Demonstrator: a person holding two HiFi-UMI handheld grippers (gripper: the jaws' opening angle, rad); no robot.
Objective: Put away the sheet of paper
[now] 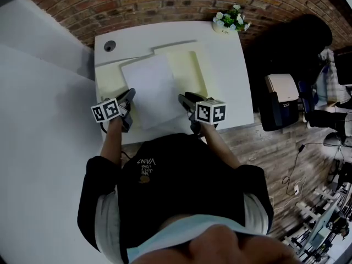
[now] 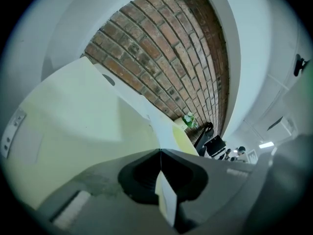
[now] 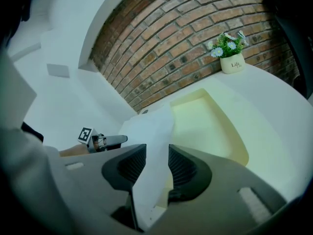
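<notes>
the left gripper (image 2: 160, 153) pinches the paper (image 1: 154, 87), so the right gripper (image 3: 156, 154), jaws apart around it, should withdraw without dragging it.

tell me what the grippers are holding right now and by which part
The left gripper has its jaws shut on the left edge of the white rectangular sheet of paper. The right gripper has its jaws open around the right edge, not gripping.

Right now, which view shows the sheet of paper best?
Head view: the whole sheet of paper shows, spread over the yellow folder between left gripper and right gripper. Left gripper view gives only an edge pinched in its shut jaws. Right gripper view shows one side standing between its open jaws.
</notes>
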